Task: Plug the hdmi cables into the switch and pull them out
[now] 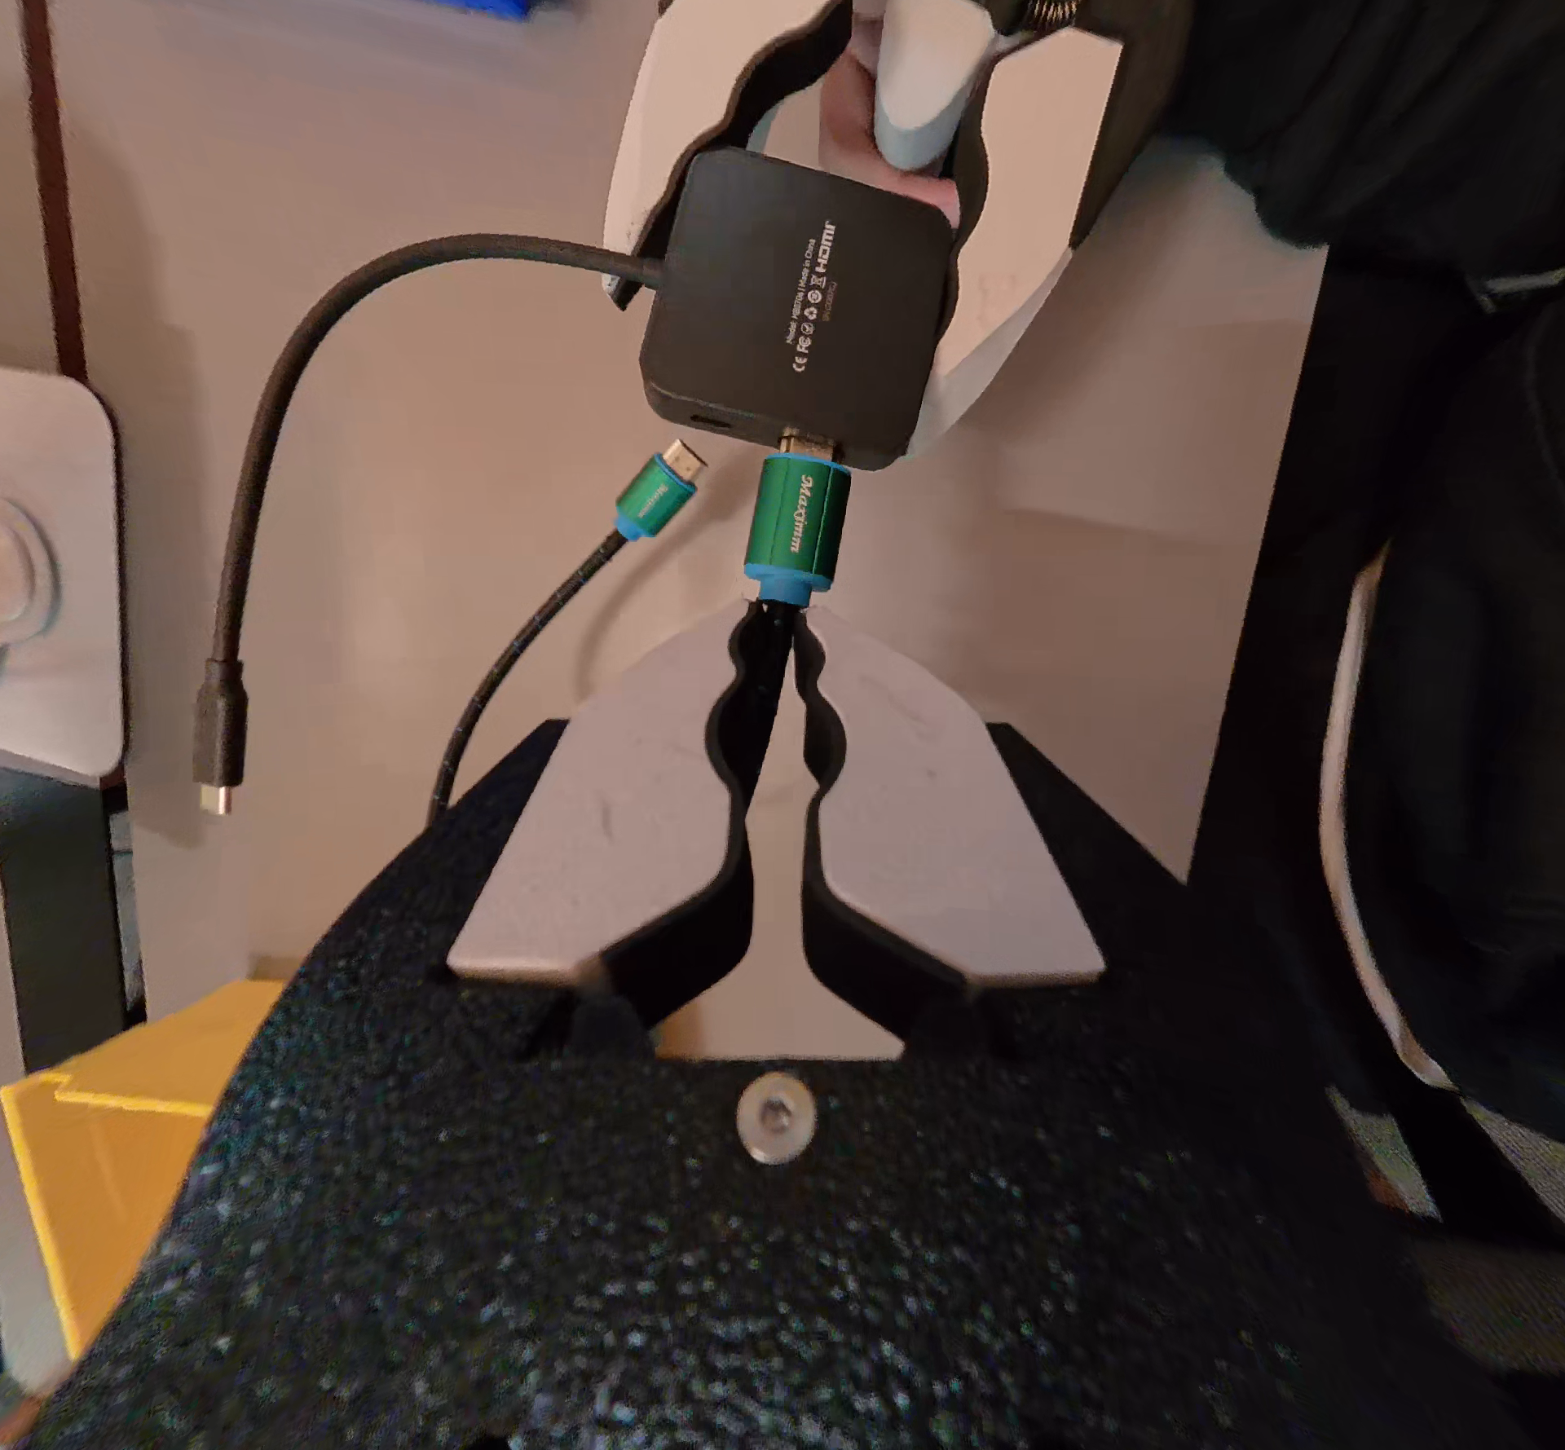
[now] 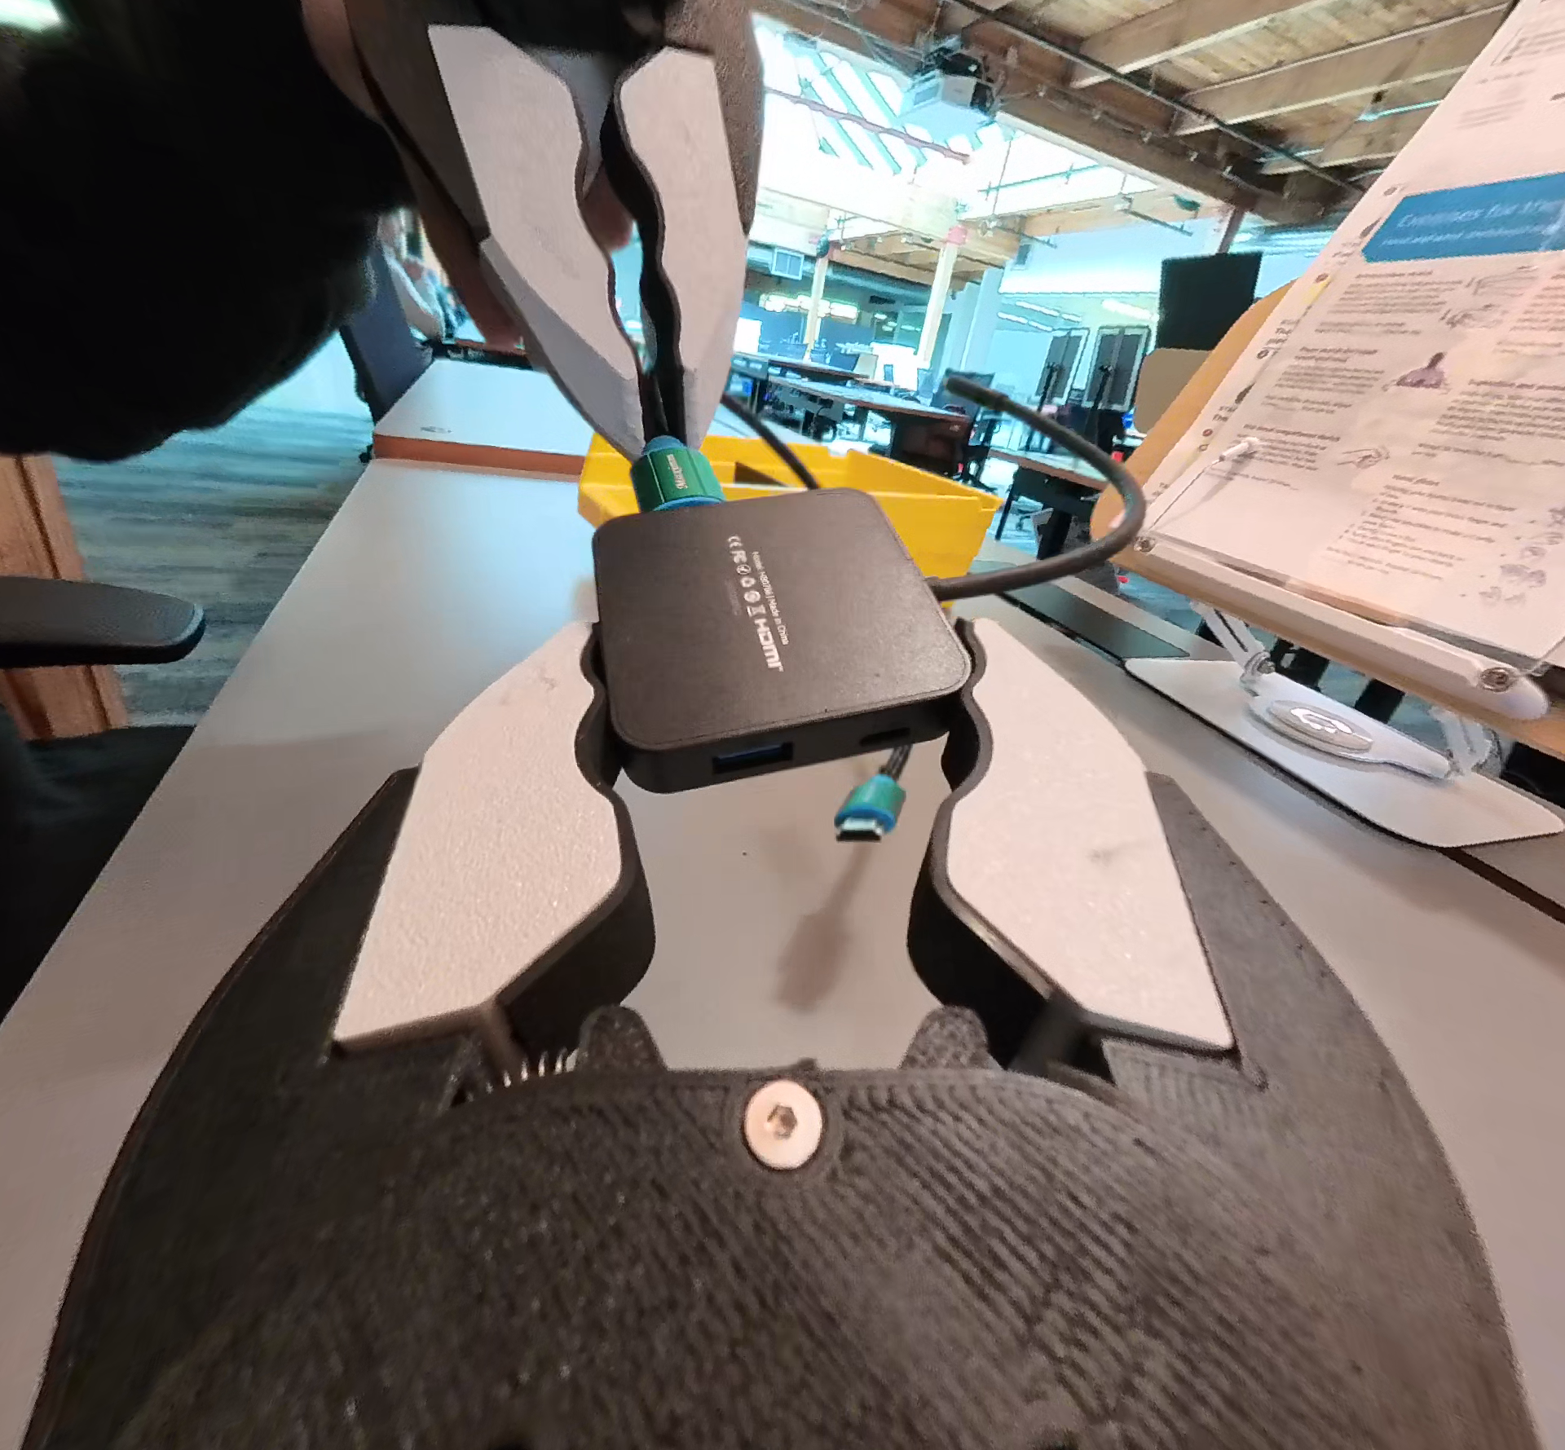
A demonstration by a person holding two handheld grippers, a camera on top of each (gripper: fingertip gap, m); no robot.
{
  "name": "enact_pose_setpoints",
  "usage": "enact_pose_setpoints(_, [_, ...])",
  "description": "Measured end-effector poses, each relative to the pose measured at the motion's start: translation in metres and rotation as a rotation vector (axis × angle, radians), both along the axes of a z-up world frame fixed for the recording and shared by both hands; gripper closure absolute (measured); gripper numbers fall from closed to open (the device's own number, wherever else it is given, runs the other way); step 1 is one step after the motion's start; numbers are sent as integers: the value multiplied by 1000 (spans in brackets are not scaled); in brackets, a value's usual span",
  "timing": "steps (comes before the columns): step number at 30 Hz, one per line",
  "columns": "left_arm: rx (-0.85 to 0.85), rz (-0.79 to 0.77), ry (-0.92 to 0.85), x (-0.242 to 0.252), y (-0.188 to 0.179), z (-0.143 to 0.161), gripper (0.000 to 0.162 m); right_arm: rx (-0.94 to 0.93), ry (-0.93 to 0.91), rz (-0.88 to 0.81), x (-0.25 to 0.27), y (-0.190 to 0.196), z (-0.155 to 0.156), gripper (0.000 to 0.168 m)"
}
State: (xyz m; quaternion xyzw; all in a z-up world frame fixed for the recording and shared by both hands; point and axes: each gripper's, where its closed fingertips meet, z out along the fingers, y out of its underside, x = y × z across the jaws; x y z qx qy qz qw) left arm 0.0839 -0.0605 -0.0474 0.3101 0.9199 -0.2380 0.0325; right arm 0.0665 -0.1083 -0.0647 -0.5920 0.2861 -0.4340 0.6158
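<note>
The black square switch (image 1: pixel 796 308) is held above the table between the fingers of my right gripper (image 2: pixel 783 634), which is shut on its two sides. A green HDMI plug (image 1: pixel 792 529) with a blue collar sits in the switch's port, with a bit of bare metal showing. My left gripper (image 1: pixel 775 615) is shut on the black braided cable just behind that plug; it also shows in the right wrist view (image 2: pixel 660 427). A second green HDMI plug (image 1: pixel 656 499) lies free on the table, also seen below the switch (image 2: pixel 868 804). The switch's own black lead (image 1: pixel 254 478) hangs loose.
A yellow bin (image 2: pixel 915 495) stands behind the switch on the white table (image 2: pixel 339 689). A document stand (image 2: pixel 1397 393) with printed pages is on the right, its white base (image 1: pixel 51 579) at the left in the left wrist view. A chair armrest (image 2: pixel 93 622) is beside the table.
</note>
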Motion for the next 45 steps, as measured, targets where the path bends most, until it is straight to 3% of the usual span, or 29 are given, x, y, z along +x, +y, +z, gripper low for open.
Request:
enact_pose_setpoints(1, [-49, -18, 17, 0, -2, 2, 156, 12, -13, -5, -1, -2, 3, 91])
enact_pose_setpoints(6, [-256, -57, 106, -7, -8, 15, 151, 49, -50, -6, -5, -6, 12, 91])
enact_pose_setpoints(10, [-294, -73, 218, -11, -6, 18, 142, 38, -48, -16, -4, -6, 11, 92])
enact_pose_setpoints(15, [-288, -101, 155, -3, -8, 8, 127, 42, -64, 11, -5, -1, 13, 91])
enact_pose_setpoints(19, [-287, -127, 187, -12, -11, 5, 142, 27, -55, 10, -4, 0, 11, 91])
enact_pose_setpoints(31, [-260, -117, 244, -9, -8, 0, 139, 49, -78, 21, -7, 0, 16, 91])
enact_pose_setpoints(35, [-317, -177, 236, -14, -8, 7, 151, 65, -108, 43, -10, 2, 20, 91])
enact_pose_setpoints(43, [-357, -151, 326, -18, -10, 10, 147, 83, -127, 41, -12, -1, 24, 92])
enact_pose_setpoints(45, [-375, -150, 358, -20, -11, 14, 139, 83, -126, 32, -12, -2, 24, 92])
